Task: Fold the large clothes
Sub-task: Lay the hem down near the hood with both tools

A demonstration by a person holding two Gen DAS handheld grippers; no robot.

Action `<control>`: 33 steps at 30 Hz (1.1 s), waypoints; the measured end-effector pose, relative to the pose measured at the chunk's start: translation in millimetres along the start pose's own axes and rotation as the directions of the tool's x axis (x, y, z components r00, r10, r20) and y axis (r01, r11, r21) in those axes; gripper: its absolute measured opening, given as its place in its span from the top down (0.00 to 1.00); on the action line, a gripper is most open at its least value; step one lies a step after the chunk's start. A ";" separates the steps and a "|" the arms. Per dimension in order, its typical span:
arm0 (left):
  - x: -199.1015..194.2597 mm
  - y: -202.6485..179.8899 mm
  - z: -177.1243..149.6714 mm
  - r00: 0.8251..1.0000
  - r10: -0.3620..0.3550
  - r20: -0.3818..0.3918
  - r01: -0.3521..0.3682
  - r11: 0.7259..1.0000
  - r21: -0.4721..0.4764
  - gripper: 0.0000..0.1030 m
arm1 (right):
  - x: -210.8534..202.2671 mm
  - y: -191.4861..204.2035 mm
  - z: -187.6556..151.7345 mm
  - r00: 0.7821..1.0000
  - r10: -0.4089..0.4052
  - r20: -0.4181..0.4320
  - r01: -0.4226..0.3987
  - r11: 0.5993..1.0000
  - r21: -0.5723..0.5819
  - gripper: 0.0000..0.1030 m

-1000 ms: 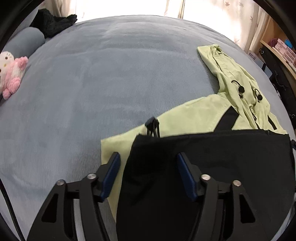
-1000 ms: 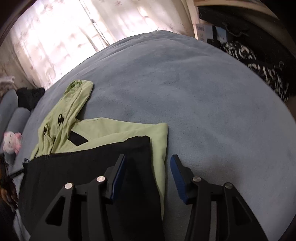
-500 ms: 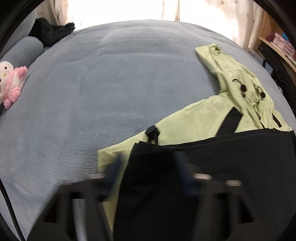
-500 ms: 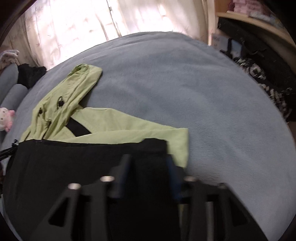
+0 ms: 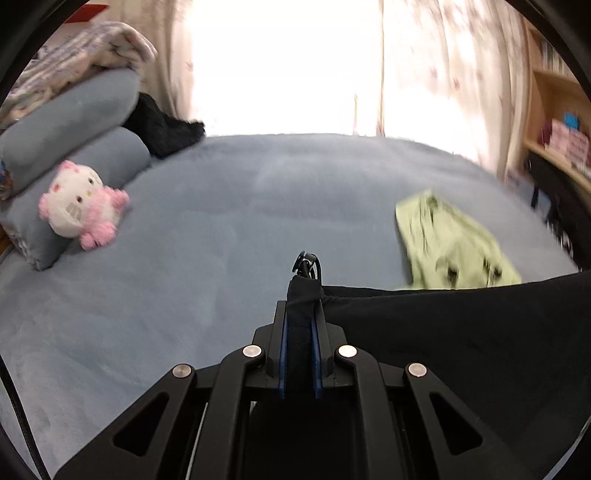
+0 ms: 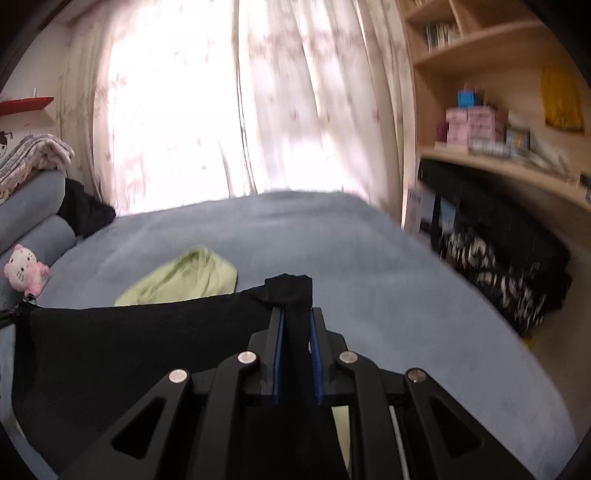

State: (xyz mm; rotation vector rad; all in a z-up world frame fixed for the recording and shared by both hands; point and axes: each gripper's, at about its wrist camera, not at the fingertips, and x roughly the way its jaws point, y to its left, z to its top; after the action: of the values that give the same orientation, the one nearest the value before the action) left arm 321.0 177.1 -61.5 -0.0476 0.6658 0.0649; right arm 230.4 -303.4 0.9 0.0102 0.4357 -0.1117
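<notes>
The bed (image 5: pixel 229 229) carries the jacket (image 5: pixel 458 343), its black hem raised, green hood (image 5: pixel 448 245) lying beyond. Left tongs (image 5: pixel 300 314) and right tongs (image 6: pixel 295 314) have just clenched its hem corners. Folding looks barely begun.

You can't read any words or numbers here. The pink boxes (image 6: pixel 469 127) on the shelf (image 6: pixel 491 158) may have print on them, but they are too blurry for you to make it out. The same goes for the books (image 6: pixel 441 34) high on the shelf. A white sheet (image 6: pixel 417 206) standing by the far right corner of the bed (image 6: pixel 295 229) has dark marks near its top, but you can't tell what they say. The soft toy cat (image 5: pixel 79 203) on the pillow at the left edge of the bed has no writing on it that you can see.
</notes>
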 end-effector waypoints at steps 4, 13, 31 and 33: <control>6.3 -5.3 21.9 0.998 0.048 0.041 -0.048 0.999 0.003 0.92 | 26.2 8.1 19.8 1.000 -0.023 0.020 0.023 1.000 0.001 0.88; 118.6 -40.6 -2.1 0.980 0.173 -0.094 -0.166 0.983 0.074 0.92 | 153.4 13.9 -34.7 0.955 -0.112 -0.276 0.118 0.993 0.007 0.88; 40.4 -77.2 -26.1 0.999 0.029 -0.023 -0.030 0.999 -0.038 0.41 | 80.5 98.6 -44.3 0.956 0.191 -0.223 -0.147 0.969 0.198 0.62; 24.0 -94.9 -42.8 0.997 -0.046 -0.059 0.042 0.996 -0.076 0.42 | 70.2 140.1 -57.0 0.914 0.317 -0.251 -0.270 0.941 0.204 0.62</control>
State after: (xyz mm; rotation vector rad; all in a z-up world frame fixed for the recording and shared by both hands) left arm 320.6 80.8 -107.7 -0.1367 0.7226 0.0460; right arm 285.1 -169.6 -82.3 0.2579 0.7038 0.1553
